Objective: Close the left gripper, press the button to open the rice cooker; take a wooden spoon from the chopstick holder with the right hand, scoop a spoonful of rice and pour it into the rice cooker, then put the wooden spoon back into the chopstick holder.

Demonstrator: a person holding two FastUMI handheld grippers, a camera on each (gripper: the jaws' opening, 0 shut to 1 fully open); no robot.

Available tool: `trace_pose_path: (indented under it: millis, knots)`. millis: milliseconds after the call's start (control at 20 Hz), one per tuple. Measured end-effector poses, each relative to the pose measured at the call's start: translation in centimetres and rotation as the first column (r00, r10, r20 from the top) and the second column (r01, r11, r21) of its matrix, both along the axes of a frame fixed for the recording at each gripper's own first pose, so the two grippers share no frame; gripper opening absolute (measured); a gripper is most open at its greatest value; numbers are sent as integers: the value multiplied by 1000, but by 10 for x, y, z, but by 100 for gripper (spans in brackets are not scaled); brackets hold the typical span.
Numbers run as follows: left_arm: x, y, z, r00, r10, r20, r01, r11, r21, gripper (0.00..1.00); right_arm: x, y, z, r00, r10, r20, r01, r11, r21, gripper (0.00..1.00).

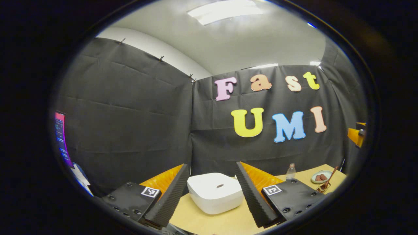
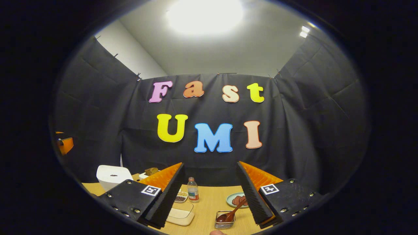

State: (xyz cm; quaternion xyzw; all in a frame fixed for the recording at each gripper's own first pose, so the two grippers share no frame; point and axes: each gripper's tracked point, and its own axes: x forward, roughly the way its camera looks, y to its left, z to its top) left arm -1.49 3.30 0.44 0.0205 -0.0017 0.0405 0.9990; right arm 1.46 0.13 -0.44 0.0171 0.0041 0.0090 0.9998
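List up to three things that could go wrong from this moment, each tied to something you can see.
1. The left tongs are open around the closed rice cooker; unless closed first, they may miss the button.
2. The wooden spoon leans in a small chopstick holder; pulling it out at an angle might tip the holder.
3. A bottle stands near the right tongs and could get knocked.

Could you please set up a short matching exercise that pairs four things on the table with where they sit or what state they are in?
Things:
1. rice cooker
2. wooden spoon
3. bottle
4. left hand-held gripper

Place or state:
A. open, with nothing between its fingers
B. lid shut
C. leaning in the chopstick holder
D. upright, beside a small dish of grains

Pairs: 1-B, 2-C, 3-D, 4-A
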Motion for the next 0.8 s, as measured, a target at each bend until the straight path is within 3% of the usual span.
trace_pose_path:
  millis: [50,100,350,400,450,800]
  knots:
    - [1,0,0,1000,-4,1,4,1000,-3,94,0,1,-1,1000,3,-1,-3,1000,11,95]
    - [3,-3,0,1000,-11,3,11,1000,-10,99,0,2,0,1000,6,-1,-6,1000,24,95]
    - [10,-9,-4,999,-38,20,38,999,-20,99,-4,-3,2,1000,-15,10,15,1000,8,95]
    - [11,-11,-6,999,-45,17,46,999,-19,94,-4,-5,2,1000,-24,13,24,1000,-1,95]
    - [14,-11,-7,999,-51,13,52,999,-18,99,-5,-7,2,999,-32,12,32,999,-4,95]
    - [25,-6,-10,999,-53,8,53,998,-27,99,0,-3,-4,999,-39,-11,39,999,-16,95]
